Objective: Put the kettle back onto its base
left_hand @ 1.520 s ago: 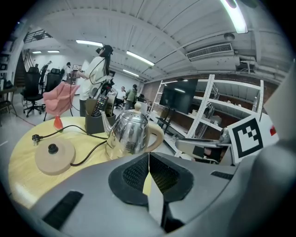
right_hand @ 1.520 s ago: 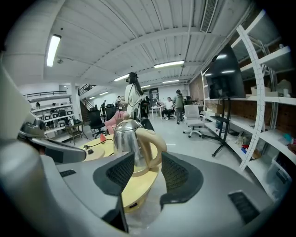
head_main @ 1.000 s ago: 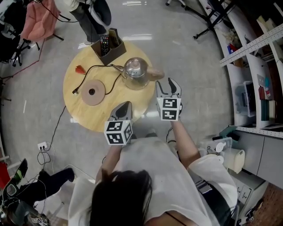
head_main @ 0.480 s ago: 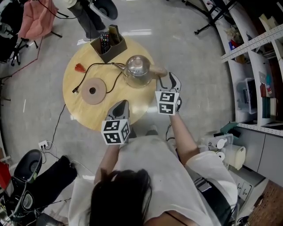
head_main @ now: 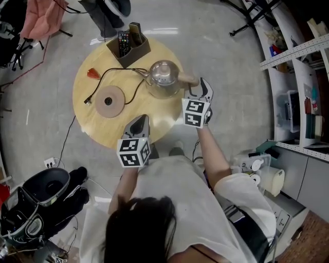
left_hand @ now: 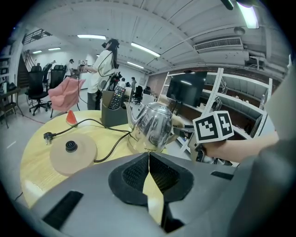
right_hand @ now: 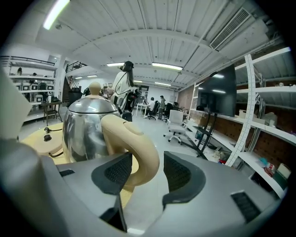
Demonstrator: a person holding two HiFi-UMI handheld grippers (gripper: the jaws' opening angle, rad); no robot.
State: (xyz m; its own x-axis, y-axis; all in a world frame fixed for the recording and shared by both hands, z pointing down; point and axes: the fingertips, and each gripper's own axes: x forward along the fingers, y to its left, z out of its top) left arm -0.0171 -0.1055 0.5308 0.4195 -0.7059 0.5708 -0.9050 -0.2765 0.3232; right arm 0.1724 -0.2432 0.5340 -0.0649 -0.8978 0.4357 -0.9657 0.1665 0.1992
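A steel kettle (head_main: 162, 77) with a beige handle (head_main: 186, 79) stands on the round wooden table (head_main: 100, 127), right of centre. Its flat tan base (head_main: 108, 101) lies to the left, apart from it, with a black cord (head_main: 121, 74) trailing away. My right gripper (head_main: 199, 88) is open at the table's right edge. In the right gripper view the handle (right_hand: 134, 144) sits between the pads with a gap on the right side. Shut and holding nothing, my left gripper (head_main: 141, 120) hovers over the near edge, pointing at the kettle (left_hand: 154, 124) and base (left_hand: 71, 152).
A dark box holding remotes (head_main: 128, 45) stands at the table's far edge, with a small red object (head_main: 92, 73) to its left. A person (head_main: 105, 13) stands beyond the table. Shelving (head_main: 300, 77) runs along the right, and a black bag (head_main: 38, 198) lies on the floor.
Both grippers have moved forward toward the kettle. The right one's open jaws have come around the beige handle. The kettle and base have not moved.
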